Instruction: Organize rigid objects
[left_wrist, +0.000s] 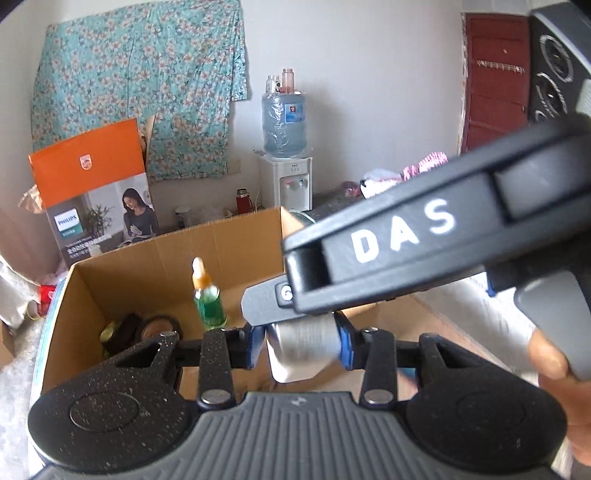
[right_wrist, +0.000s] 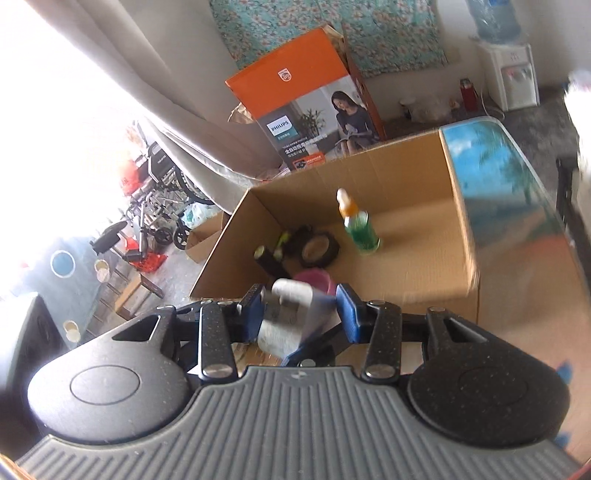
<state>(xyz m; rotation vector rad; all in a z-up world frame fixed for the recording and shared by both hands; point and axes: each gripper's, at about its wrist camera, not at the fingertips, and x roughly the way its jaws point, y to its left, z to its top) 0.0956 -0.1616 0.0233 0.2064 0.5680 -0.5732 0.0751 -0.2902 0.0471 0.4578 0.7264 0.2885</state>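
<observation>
An open cardboard box (left_wrist: 236, 240) (right_wrist: 436, 258) holds a green dropper bottle (left_wrist: 208, 299) (right_wrist: 360, 229) standing upright, a dark round toy wheel (right_wrist: 318, 250) (left_wrist: 159, 326) and a pink round item (right_wrist: 314, 279). My left gripper (left_wrist: 301, 341) is shut on a silver-grey metal object (left_wrist: 303, 343) above the box's near side. My right gripper (right_wrist: 300, 308) is shut on a pale grey-white object (right_wrist: 284, 314) over the box's near edge. The right gripper's body, marked DAS (left_wrist: 406, 236), crosses just above the left gripper's fingers.
An orange Philips carton (left_wrist: 96, 184) (right_wrist: 314, 107) stands behind the box. A water dispenser (left_wrist: 286, 147) stands by the far wall. A glossy blue-patterned tabletop (right_wrist: 517, 184) lies right of the box. A wheelchair (right_wrist: 159, 206) and floor clutter are at the left.
</observation>
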